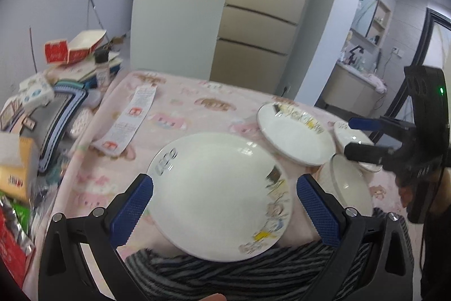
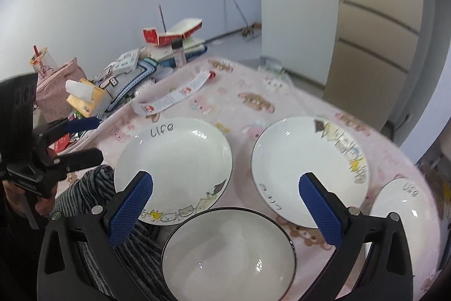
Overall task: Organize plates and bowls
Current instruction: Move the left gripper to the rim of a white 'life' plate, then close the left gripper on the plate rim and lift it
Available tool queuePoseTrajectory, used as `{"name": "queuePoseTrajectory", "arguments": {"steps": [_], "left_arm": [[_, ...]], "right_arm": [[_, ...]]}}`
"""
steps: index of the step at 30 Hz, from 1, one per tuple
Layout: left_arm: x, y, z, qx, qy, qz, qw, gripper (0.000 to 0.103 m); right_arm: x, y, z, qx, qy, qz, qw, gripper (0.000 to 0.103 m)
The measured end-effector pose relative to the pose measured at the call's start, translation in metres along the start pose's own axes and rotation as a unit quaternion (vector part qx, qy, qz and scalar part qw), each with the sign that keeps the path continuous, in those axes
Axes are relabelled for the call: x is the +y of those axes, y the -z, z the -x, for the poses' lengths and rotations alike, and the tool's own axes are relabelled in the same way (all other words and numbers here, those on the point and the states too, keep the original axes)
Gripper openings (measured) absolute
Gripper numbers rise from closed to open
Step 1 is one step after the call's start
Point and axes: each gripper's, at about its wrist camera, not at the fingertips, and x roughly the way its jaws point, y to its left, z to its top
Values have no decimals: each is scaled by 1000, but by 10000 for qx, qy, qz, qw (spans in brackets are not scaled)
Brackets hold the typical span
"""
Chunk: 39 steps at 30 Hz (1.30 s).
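Note:
Two white plates with cartoon prints lie on the pink tablecloth: a near-left plate [image 1: 220,196] [image 2: 174,168] and a right plate [image 1: 296,134] [image 2: 307,168]. A white bowl [image 2: 228,253] [image 1: 349,185] sits at the front, and another dish [image 2: 403,219] [image 1: 346,134] at the far right. My left gripper [image 1: 224,205] is open, its fingers straddling the near-left plate from above. It also shows at the left of the right wrist view [image 2: 87,140]. My right gripper [image 2: 225,210] is open above the bowl, and it shows in the left wrist view [image 1: 358,137].
A cluttered pile of boxes, bags and a tissue pack [image 2: 87,100] lines the table's left side. A long paper leaflet [image 1: 126,120] lies on the cloth [image 2: 253,100]. A striped grey cloth [image 1: 225,272] lies at the front edge. A beige fridge [image 1: 262,19] stands behind.

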Motion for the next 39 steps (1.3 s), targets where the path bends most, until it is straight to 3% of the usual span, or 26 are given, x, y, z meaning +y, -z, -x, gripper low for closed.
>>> {"name": "queuePoseTrajectory", "arguments": {"steps": [9,17,20,23,25,28,31,34,39], "left_arm": [[37,15,-15,434,-66,588,9973,103],[62,23,-28,508,-55,1088,9928,102],[71,28,-36,648,-40,1239,9902,96],[78,33,-47,874,67,1455,9855,78],[82,36,-55,1020,174,1615,9814,66],[86,37,-64,1121,168,1794,9772,49],[86,39,-71,1217,240,1772,9763,39],[86,43,-75,1296,478,1798,9740,33],[84,44,-74,1248,464,1660,9771,32]], "right_arm": [[-11,-14,-43,835,-444,-249,9952,103],[-13,-20,-77,1266,-607,-317,9896,86],[-16,-21,-95,1476,-624,-471,9860,78],[-14,-21,-112,1730,-631,-492,9817,65],[-11,-23,-122,1936,-696,-463,9775,50],[-6,-28,-137,2237,-604,-155,9727,37],[-7,-29,-150,2522,-618,-78,9657,28],[-8,-27,-157,2730,-660,-74,9597,24],[0,-25,-163,3053,-573,130,9504,24]]}}
